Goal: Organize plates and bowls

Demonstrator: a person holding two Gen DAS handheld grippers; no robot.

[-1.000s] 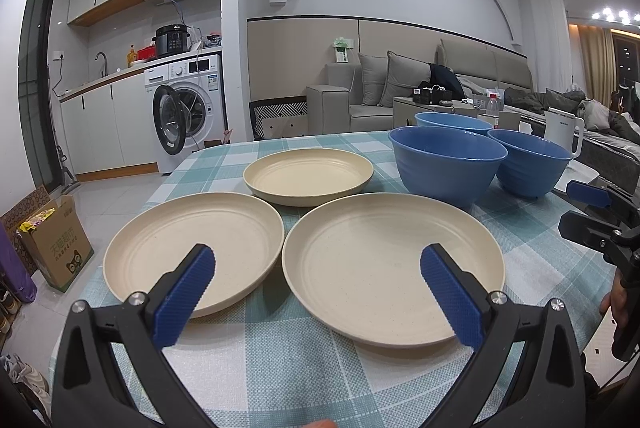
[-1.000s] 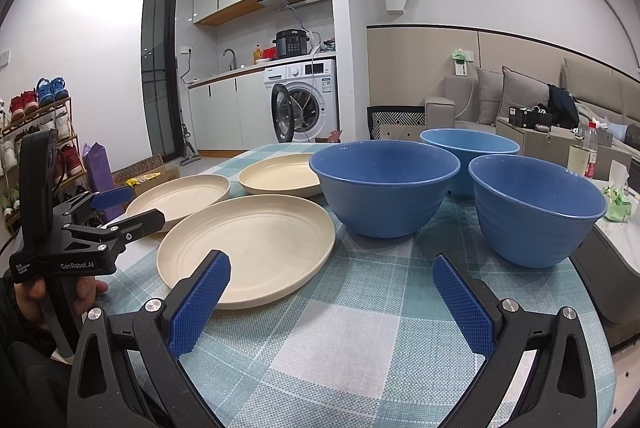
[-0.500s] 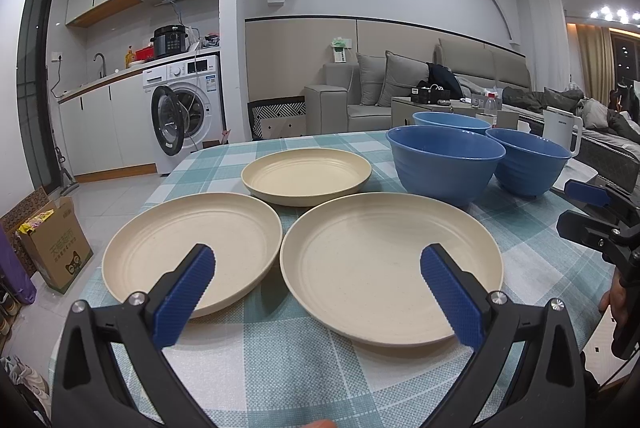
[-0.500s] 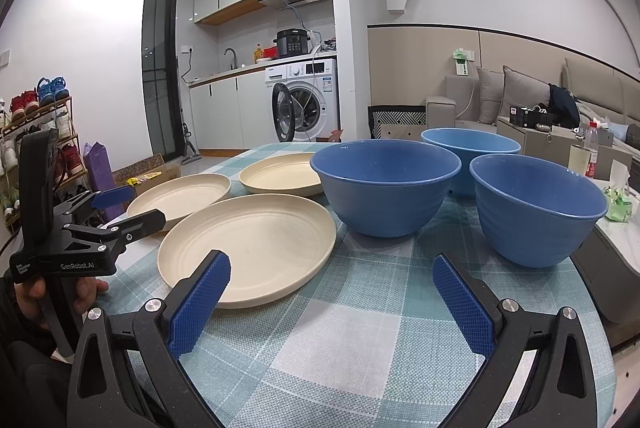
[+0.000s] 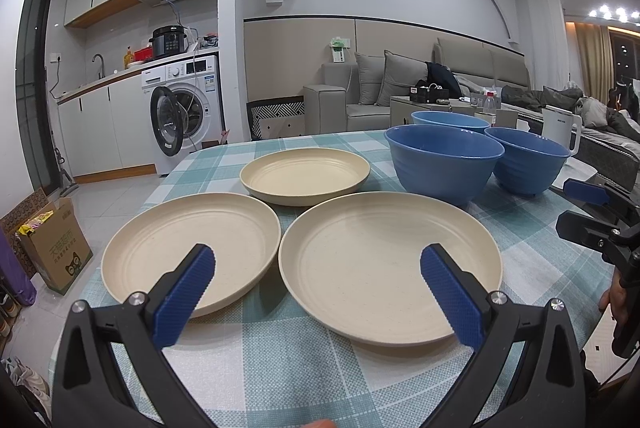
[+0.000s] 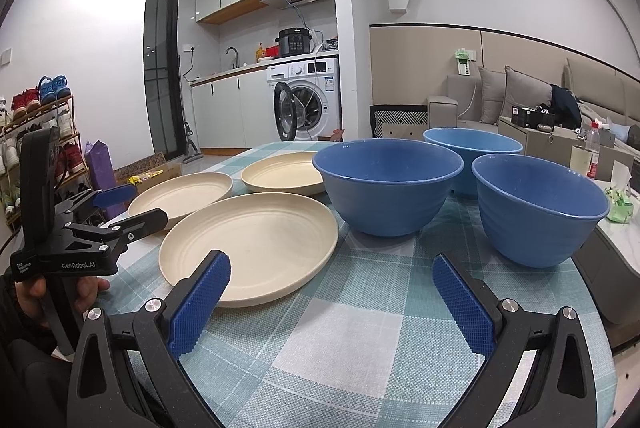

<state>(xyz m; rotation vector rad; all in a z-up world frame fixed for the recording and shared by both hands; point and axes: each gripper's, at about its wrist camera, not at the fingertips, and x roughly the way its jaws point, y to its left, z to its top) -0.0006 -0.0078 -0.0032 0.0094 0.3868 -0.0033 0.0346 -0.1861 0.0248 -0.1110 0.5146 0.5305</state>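
At the bottom of each view, the left gripper (image 5: 316, 292) and right gripper (image 6: 330, 302) have fingers spread wide, holding nothing. Beyond, 3 plates (image 5: 390, 266) and 3 bowls (image 6: 386, 184) sit separately on the counter (image 6: 352, 352); stacking looks unstarted.

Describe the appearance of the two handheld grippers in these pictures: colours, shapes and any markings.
The left gripper and the right gripper match: matt black angular frames with silver screws, each with two jaws faced in blue cross-hatched pads. In the right wrist view the left gripper's black body carries white lettering reading GenRobot.AI, with smaller print beside it too small to read. A bare hand grips its handle.
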